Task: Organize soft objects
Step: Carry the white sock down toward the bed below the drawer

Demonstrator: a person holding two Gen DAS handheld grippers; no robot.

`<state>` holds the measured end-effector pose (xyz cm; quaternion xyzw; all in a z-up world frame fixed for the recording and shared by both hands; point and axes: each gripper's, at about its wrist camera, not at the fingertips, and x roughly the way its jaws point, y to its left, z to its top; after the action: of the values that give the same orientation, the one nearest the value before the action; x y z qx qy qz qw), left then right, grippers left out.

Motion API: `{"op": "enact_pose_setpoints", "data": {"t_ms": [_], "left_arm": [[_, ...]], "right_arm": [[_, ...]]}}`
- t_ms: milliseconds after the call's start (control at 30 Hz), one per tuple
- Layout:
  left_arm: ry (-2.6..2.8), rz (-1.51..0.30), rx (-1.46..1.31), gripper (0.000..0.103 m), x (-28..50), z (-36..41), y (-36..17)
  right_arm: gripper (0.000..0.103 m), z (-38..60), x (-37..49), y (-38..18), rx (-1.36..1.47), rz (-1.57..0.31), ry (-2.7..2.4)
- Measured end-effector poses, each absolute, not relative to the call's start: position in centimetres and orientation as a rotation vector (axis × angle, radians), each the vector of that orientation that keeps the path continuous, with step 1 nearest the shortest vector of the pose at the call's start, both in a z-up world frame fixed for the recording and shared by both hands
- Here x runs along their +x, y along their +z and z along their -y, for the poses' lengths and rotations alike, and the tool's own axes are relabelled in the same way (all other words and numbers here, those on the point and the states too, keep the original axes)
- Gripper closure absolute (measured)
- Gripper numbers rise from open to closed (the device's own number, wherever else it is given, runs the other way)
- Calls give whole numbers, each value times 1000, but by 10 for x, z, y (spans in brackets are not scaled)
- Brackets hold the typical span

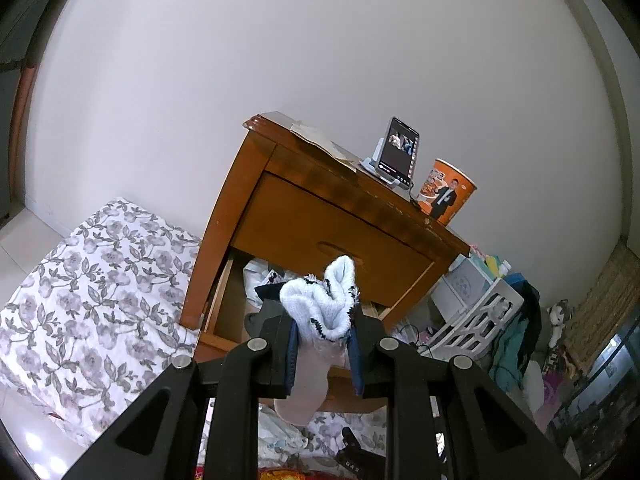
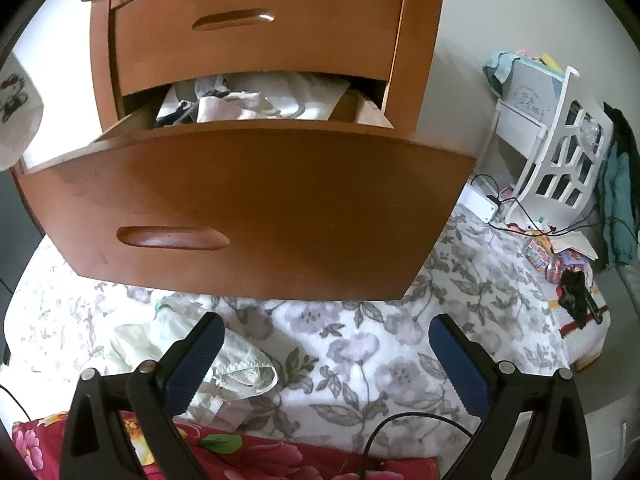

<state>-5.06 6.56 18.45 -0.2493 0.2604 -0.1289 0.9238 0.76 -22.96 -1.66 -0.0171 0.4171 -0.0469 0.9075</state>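
My left gripper (image 1: 325, 330) is shut on a bunched white sock with black trim (image 1: 320, 300); a beige sock (image 1: 308, 380) hangs below the pads. It is held in front of the wooden nightstand (image 1: 320, 208), over its pulled-out lower drawer (image 1: 228, 312). My right gripper (image 2: 326, 322) stands open and holds nothing, low over the flowered bedsheet (image 2: 360, 352), just before the drawer front (image 2: 248, 208). Inside the drawer lie mixed white, pink and dark garments (image 2: 248, 100). A pale green cloth (image 2: 236, 364) lies crumpled beside the right gripper's left finger (image 2: 192, 364).
A phone on a stand (image 1: 398, 152) and an orange paper cup (image 1: 446, 192) sit on the nightstand top. A white plastic rack (image 2: 560, 160), cables and small clutter (image 2: 560, 256) fill the right side. A red flowered quilt (image 2: 240, 456) lies at the near edge.
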Motion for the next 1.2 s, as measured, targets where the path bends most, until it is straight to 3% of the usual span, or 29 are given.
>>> {"op": "enact_pose_setpoints", "data": {"t_ms": [1200], "left_arm": [[-323,-832,-413,81,-42,-5,109]], "right_arm": [[0,234,-1,-10,-2,-815,-95]]}}
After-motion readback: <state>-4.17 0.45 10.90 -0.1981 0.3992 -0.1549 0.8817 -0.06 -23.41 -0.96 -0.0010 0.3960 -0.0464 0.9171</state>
